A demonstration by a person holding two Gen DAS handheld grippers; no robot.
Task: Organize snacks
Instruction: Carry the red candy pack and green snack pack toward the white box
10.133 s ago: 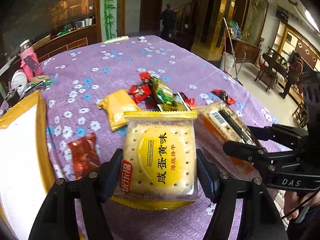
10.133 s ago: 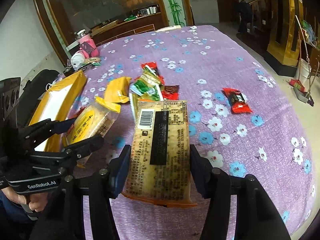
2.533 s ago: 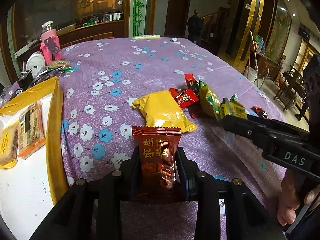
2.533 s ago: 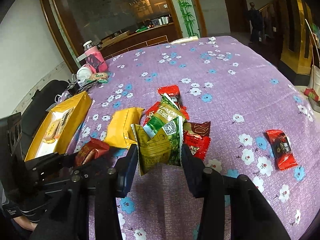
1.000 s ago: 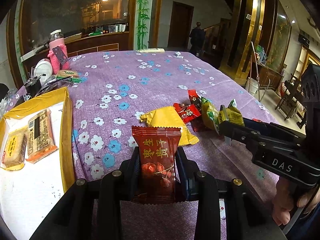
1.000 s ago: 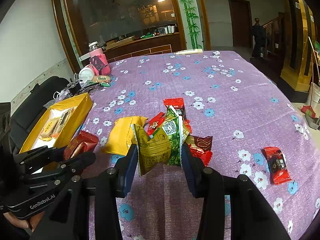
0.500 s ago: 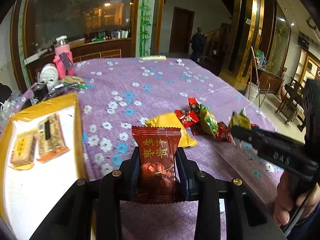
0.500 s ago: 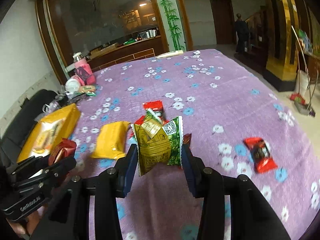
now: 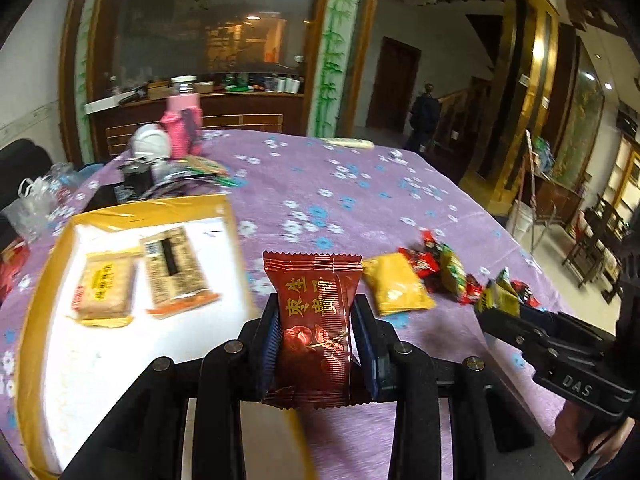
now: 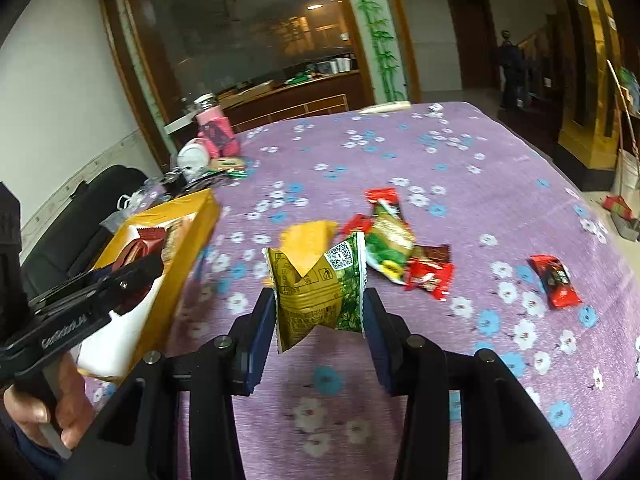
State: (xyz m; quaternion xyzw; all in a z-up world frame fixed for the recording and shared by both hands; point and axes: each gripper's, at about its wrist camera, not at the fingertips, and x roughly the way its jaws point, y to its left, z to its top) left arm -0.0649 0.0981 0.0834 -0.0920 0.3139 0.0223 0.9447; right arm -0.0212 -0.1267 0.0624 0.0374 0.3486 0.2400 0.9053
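My left gripper [image 9: 316,332] is shut on a dark red snack packet [image 9: 314,320] and holds it above the right edge of the yellow-rimmed white tray [image 9: 38,280]. Two cracker packs [image 9: 106,288] [image 9: 176,264] lie in the tray. My right gripper [image 10: 320,312] is shut on a green-and-yellow snack packet [image 10: 316,284], held above the purple tablecloth to the right of the tray [image 10: 188,216]. The left gripper with its red packet [image 10: 136,248] shows at the left of the right wrist view. The right gripper [image 9: 496,304] shows at the right of the left wrist view.
Loose snacks lie mid-table: a yellow pack [image 9: 394,284], red packets [image 10: 428,272] [image 10: 556,276] and a green packet [image 10: 390,240]. A pink bottle [image 9: 182,128], a white bowl [image 9: 148,142] and clutter stand at the table's far left. The floral purple tablecloth [image 10: 460,160] covers the table.
Both grippers have swung left toward the tray, each still holding its packet. The left gripper's red packet now hangs over the tray's right edge.
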